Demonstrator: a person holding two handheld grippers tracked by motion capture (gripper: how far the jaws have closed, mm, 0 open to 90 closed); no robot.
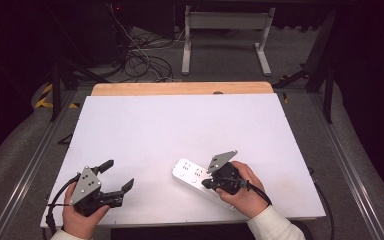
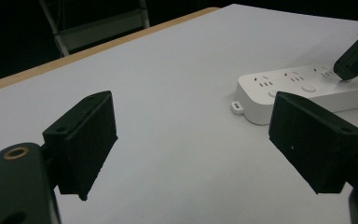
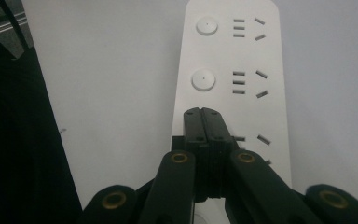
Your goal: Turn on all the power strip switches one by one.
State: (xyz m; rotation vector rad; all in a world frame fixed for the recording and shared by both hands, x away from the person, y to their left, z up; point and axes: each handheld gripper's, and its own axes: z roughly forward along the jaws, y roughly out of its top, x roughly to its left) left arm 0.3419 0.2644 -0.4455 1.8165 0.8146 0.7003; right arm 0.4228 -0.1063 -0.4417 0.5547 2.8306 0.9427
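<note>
A white power strip point(image 1: 189, 174) lies flat on the white table point(image 1: 180, 120) at the front right, with round buttons beside its sockets. My right gripper point(image 1: 206, 184) is shut, nothing between its jaws, and its tips are down on the top of the strip. In the right gripper view the closed tips point(image 3: 206, 115) sit in line with the two round buttons of the power strip point(image 3: 233, 56) and cover that spot. My left gripper point(image 1: 118, 175) rests open at the front left, holding nothing. Its view shows the wide jaws point(image 2: 191, 144), the power strip point(image 2: 303, 91) and the right gripper's tip point(image 2: 349, 65) beyond.
A wooden strip point(image 1: 180, 88) borders the table's far edge. Behind it the floor holds loose cables point(image 1: 140, 60) and a white frame's legs point(image 1: 225, 35). Metal rails point(image 1: 347, 165) run along both sides of the table.
</note>
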